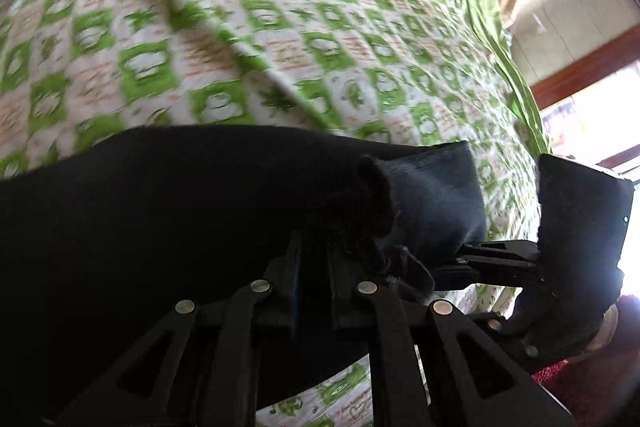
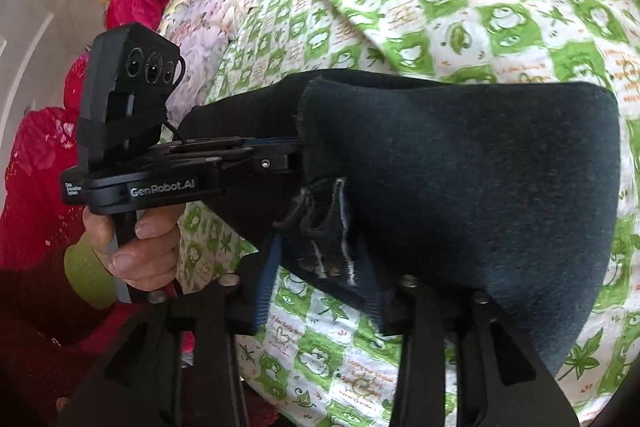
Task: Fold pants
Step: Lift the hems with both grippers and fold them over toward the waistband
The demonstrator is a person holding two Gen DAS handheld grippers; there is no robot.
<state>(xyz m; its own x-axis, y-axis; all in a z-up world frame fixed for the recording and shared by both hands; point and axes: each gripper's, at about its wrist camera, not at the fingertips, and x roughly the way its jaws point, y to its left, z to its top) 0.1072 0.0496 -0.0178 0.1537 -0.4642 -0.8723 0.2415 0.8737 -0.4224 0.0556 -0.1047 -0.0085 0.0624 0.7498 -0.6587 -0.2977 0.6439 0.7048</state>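
Your green-checked bedsheet covers the bed, and the dark pants hang lifted just above that sheet, stretched between your two tools. Your left gripper is clamped on one bunched edge of the pants. Your right gripper pinches the other edge, near the sheet's front.

bedspread open beyond, pillows perhaps crowding
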